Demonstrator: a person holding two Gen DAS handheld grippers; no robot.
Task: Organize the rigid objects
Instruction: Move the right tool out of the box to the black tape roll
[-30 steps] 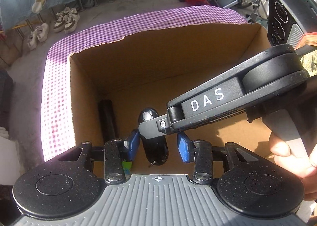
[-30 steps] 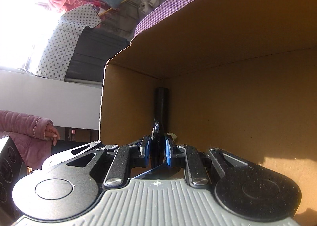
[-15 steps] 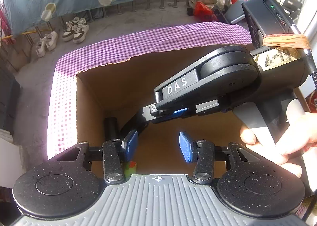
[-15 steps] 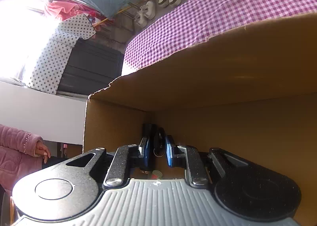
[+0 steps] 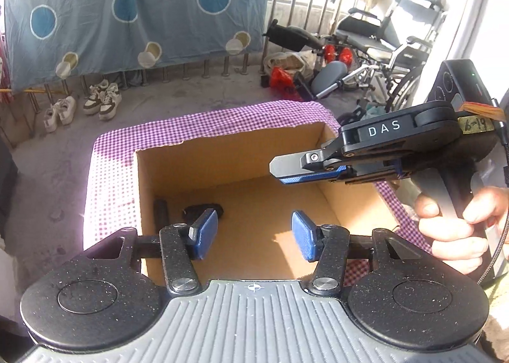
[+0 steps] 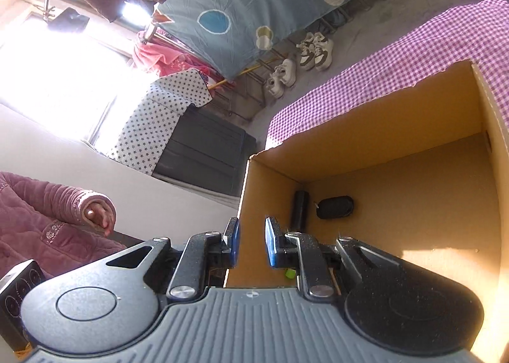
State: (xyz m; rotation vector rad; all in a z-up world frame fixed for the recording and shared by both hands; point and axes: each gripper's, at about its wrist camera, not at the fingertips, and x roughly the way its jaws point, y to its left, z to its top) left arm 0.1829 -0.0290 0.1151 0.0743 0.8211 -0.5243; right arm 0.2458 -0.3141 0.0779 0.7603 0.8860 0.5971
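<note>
the left gripper [image 5: 254, 237] hangs above the near edge of an open cardboard box [image 5: 229, 159], its blue pads [image 5: 203, 234] apart and its jaws opening with nothing between them. down on the box floor, past the left pad and toward the far left corner, lie the task's things: a black cylinder [image 5: 160, 210] against the left wall and, just beside it to the right, a black oval object [image 5: 203, 207] that may be a key fob or small case, though the view is too small to say which. from the right wrist view the same black cylinder [image 6: 300, 208] and black oval object [image 6: 335, 207] lie side by side in that corner, well below and ahead of the fingertips. the right gripper [image 5: 288, 170] reaches in from the right above the box's right rim, held by a hand [image 5: 458, 223]; its jaws are pressed nearly together and pinch nothing, a narrow gap showing between the pads [image 6: 270, 243] in its own view. the box sits on a purple checked cloth [image 5: 203, 121]. around it is a grey concrete floor with pairs of white shoes [image 5: 101, 100] by a railing, a blue sheet with circles [image 5: 136, 9] hung on it, and a wheelchair [image 5: 381, 44] at the right. a person's pink quilted sleeve [image 6: 47, 203] shows at the left of the right wrist view.
</note>
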